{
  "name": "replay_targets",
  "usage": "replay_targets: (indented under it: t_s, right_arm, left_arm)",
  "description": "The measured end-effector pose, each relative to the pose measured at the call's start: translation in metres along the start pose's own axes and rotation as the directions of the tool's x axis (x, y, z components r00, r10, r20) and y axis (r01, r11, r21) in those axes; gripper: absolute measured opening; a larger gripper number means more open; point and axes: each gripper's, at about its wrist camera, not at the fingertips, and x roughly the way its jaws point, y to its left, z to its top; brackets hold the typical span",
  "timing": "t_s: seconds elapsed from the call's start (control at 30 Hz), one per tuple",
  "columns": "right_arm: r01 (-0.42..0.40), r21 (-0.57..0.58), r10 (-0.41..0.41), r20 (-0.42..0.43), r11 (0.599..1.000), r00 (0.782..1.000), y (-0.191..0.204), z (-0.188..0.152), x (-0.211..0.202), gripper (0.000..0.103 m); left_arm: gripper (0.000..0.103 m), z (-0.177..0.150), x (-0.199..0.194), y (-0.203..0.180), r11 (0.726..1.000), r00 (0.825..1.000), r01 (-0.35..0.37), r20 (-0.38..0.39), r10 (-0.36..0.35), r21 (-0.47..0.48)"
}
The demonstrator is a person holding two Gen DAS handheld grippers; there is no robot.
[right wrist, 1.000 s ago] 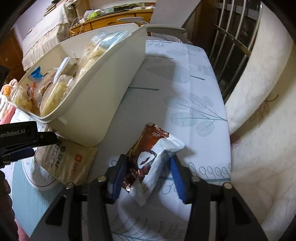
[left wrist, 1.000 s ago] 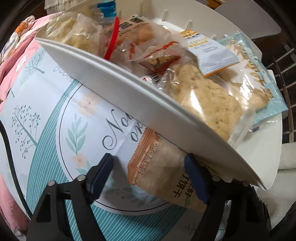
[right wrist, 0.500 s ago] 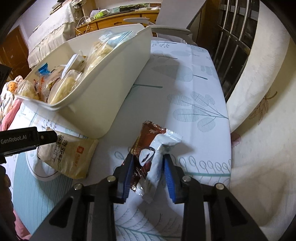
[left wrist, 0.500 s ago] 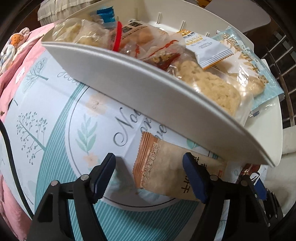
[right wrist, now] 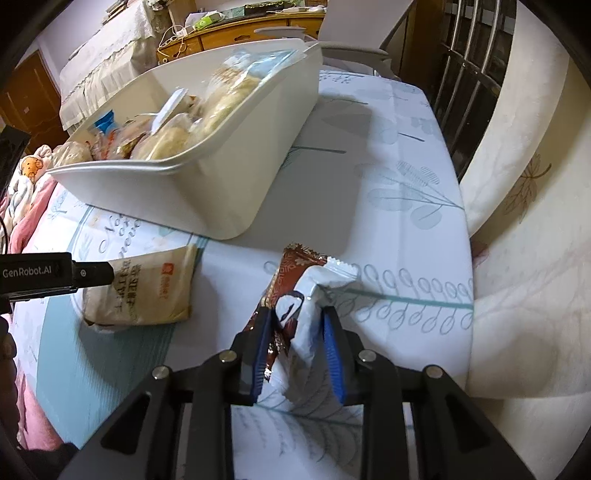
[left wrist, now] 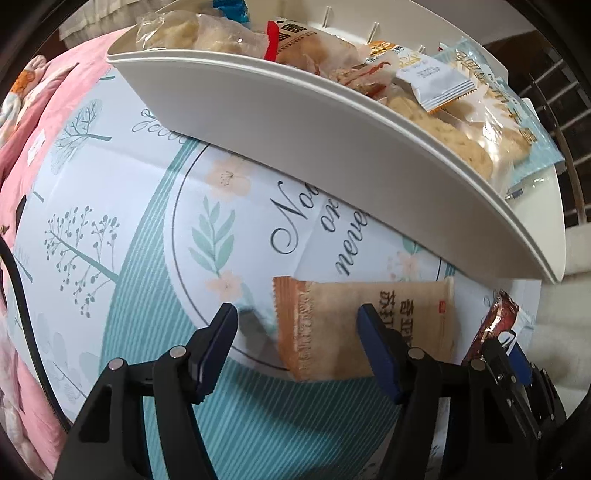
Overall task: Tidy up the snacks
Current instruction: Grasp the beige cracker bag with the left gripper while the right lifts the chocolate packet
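Note:
A white bin (left wrist: pixel 280 122) (right wrist: pixel 207 192) full of snack packets stands on the patterned tablecloth. A tan cracker packet (left wrist: pixel 354 325) (right wrist: pixel 144 291) lies flat in front of it. My left gripper (left wrist: pixel 299 343) is open, its fingers either side of that packet's near end, not closed on it. My right gripper (right wrist: pixel 297 339) is shut on a brown and white snack packet (right wrist: pixel 303 295), holding it just above the cloth to the right of the tan packet. That packet and the right gripper also show in the left wrist view (left wrist: pixel 495 328).
The table's right edge (right wrist: pixel 461 229) meets a cream cushioned seat (right wrist: pixel 524 258). Metal window bars (right wrist: pixel 465 74) stand behind. Pink bedding (left wrist: pixel 26 122) lies at the left. A wooden cabinet (right wrist: pixel 236 29) is in the far background.
My right gripper closed on the brown and white packet and lifted it a little. My left gripper drew back from the bin, so the whole tan packet now shows between its open fingers.

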Motion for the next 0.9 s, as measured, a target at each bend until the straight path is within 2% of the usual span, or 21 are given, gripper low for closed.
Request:
replay_targets:
  t_s: [0.2,0.33,0.4,0.5,0.57,0.63,0.7,0.9]
  right_arm:
    - [-0.022,0.033,0.022,-0.013,0.999,1.000,0.009,-0.008,-0.004,0.026]
    - [-0.026,0.076,0.028,-0.016,0.997,0.999,0.010,-0.014,-0.007,0.025]
    - [-0.021,0.105,0.023,-0.016,0.994,1.000,0.010,-0.017,-0.009,0.025]
    - [-0.005,0.142,0.008,-0.017,0.990,1.000,0.008,-0.019,-0.010,0.025]
    - [0.002,0.172,0.001,-0.016,0.985,1.000,0.007,-0.022,-0.012,0.025]
    - [0.012,0.193,-0.009,-0.018,0.981,1.000,0.006,-0.026,-0.015,0.024]
    - [0.023,0.215,-0.019,-0.018,0.976,1.000,0.007,-0.031,-0.018,0.024]
    - [0.017,0.280,-0.020,0.008,0.960,1.000,0.004,-0.044,-0.032,0.024]
  left_arm:
    - [0.066,0.007,-0.014,0.016,0.988,0.997,0.069,-0.050,-0.063,0.137]
    - [0.074,0.010,-0.020,0.012,0.966,0.996,0.069,-0.076,-0.051,0.247]
    - [0.076,0.012,-0.022,0.009,0.947,0.995,0.070,-0.084,-0.046,0.313]
    - [0.081,0.013,-0.025,0.000,0.910,0.995,0.068,-0.090,-0.034,0.409]
    - [0.083,0.013,-0.026,-0.006,0.873,0.996,0.060,-0.083,-0.023,0.484]
    - [0.085,0.012,-0.027,-0.013,0.832,0.997,0.062,-0.081,-0.021,0.551]
    - [0.085,0.011,-0.026,-0.020,0.778,0.997,0.055,-0.074,-0.011,0.626]
    - [0.085,0.011,-0.017,-0.031,0.693,0.994,0.080,-0.106,-0.005,0.716]
